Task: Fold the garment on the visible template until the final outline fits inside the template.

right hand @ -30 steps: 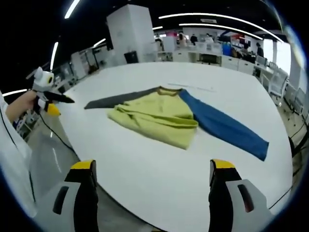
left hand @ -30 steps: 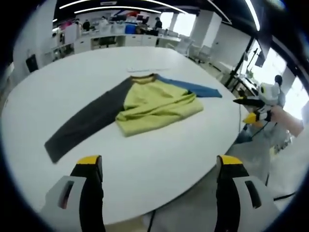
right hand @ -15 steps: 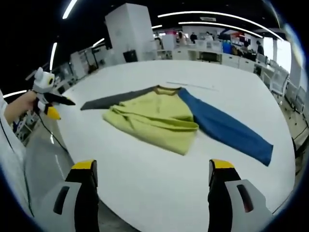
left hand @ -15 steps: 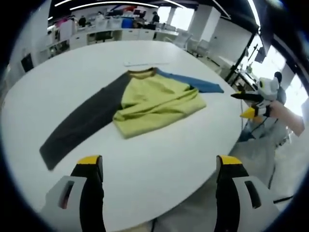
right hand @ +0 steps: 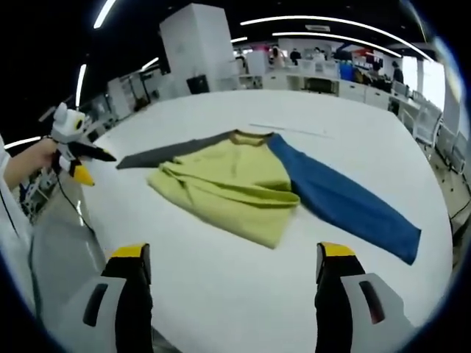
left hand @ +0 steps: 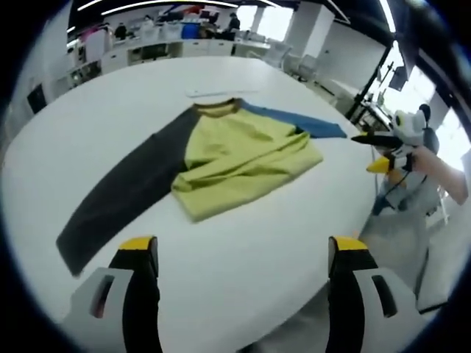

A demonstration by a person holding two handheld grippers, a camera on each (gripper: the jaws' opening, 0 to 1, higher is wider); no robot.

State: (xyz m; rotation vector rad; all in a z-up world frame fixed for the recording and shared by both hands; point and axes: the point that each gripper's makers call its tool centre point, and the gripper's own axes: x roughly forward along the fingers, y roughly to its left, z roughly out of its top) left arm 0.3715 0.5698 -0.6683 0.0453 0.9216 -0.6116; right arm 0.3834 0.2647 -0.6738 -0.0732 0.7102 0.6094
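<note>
Two grippers, both over the near edge of a white round table, neither touching anything. Left gripper: jaws spread wide, yellow tips, nothing between them. Right gripper: jaws likewise wide apart and empty.

Long-sleeved shirt lies on the table well ahead of both grippers. Yellow-green body is folded up on itself, rumpled, with a doubled lower edge. Dark grey sleeve lies straight and flat, stretched out to one side; blue sleeve lies straight out to the other. Brown neck band at the far end of the shirt. Just beyond the collar, a thin pale line on the tabletop; cannot tell what it is.

Left gripper view: the right gripper enters at the right, held in a hand. Right gripper view: the left gripper enters at the left.

Background: open office with desks and ceiling strip lights.
</note>
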